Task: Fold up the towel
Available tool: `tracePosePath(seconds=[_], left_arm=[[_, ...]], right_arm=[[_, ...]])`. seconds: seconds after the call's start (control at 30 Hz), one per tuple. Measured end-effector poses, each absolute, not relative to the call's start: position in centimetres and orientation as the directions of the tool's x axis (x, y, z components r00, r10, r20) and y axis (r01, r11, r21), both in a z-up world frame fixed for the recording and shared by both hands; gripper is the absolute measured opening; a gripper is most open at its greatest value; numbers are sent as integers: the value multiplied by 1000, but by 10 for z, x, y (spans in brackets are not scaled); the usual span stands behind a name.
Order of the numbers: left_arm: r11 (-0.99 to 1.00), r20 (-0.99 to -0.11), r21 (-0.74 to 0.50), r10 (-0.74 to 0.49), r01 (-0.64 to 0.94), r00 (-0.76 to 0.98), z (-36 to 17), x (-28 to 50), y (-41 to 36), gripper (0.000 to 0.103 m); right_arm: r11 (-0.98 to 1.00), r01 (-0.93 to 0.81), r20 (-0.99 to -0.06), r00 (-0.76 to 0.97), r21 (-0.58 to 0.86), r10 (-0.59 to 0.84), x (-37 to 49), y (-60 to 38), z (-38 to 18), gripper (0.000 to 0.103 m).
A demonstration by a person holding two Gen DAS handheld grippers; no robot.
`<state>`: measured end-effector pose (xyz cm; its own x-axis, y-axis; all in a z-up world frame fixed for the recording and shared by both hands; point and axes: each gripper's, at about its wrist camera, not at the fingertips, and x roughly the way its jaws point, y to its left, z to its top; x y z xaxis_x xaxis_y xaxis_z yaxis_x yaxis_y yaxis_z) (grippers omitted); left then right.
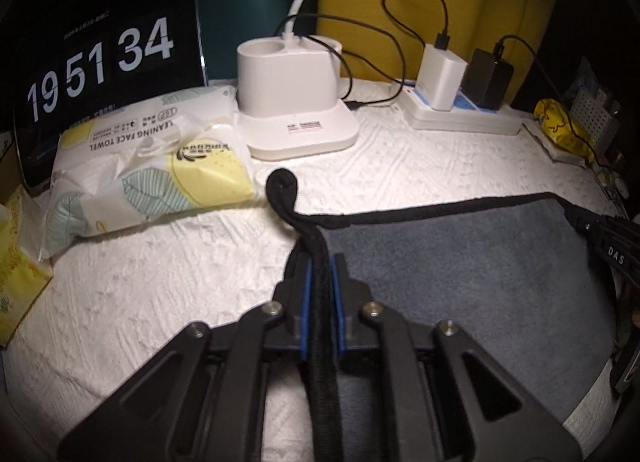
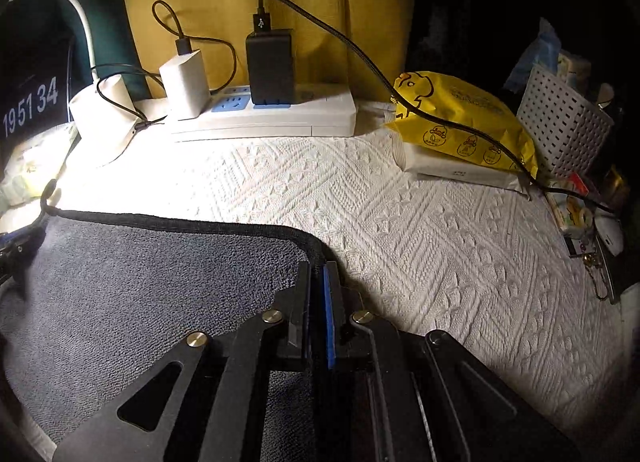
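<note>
A grey towel [image 1: 460,262] with black edging lies on a white textured cloth [image 1: 160,282]. My left gripper [image 1: 319,262] is shut on the towel's left black hem, whose hanging loop [image 1: 282,186] curls out in front. My right gripper [image 2: 318,274] is shut on the towel's [image 2: 140,282] right corner hem. The right gripper also shows at the right edge of the left wrist view [image 1: 600,230], and the left gripper at the left edge of the right wrist view [image 2: 16,250]. The towel's far edge stretches between the two.
At the back stand a tablet clock [image 1: 108,58], a face-towel pack [image 1: 152,166], a white lamp base [image 1: 292,102] and a power strip with chargers [image 2: 264,114]. A yellow wipes pack [image 2: 460,118] and white basket [image 2: 560,126] sit right.
</note>
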<state>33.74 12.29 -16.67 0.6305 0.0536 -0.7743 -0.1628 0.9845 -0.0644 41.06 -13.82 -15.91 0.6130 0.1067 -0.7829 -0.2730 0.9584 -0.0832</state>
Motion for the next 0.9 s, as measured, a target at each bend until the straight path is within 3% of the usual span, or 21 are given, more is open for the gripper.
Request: tracePosePath(seconds=[0.07, 0.17, 0.23, 0.37, 0.43, 0.5, 0.9], left_arm=[[985, -768, -66, 53, -161, 638, -164, 334, 123, 13], [985, -755, -64, 57, -160, 653, -158, 329, 122, 16], [985, -746, -62, 64, -164, 663, -154, 324, 122, 18], [984, -726, -63, 71, -170, 684, -143, 312, 121, 21], [983, -719, -69, 69, -170, 692, -139, 305, 120, 33], [980, -705, -84, 70, -181, 706, -134, 296, 120, 59], [982, -645, -107, 49, -153, 763, -104, 250, 100, 62]], right_arm=[[960, -271, -784, 611, -76, 111, 409, -141, -158, 6], [961, -265, -778, 619, -74, 111, 405, -143, -154, 17], [962, -264, -767, 631, -74, 114, 399, -145, -148, 30], [961, -260, -751, 652, -89, 107, 387, -147, -136, 33], [961, -261, -743, 660, -90, 110, 380, -148, -129, 34], [961, -261, -735, 668, -89, 113, 372, -150, -123, 35], [961, -261, -693, 709, -86, 130, 325, -160, -92, 41]])
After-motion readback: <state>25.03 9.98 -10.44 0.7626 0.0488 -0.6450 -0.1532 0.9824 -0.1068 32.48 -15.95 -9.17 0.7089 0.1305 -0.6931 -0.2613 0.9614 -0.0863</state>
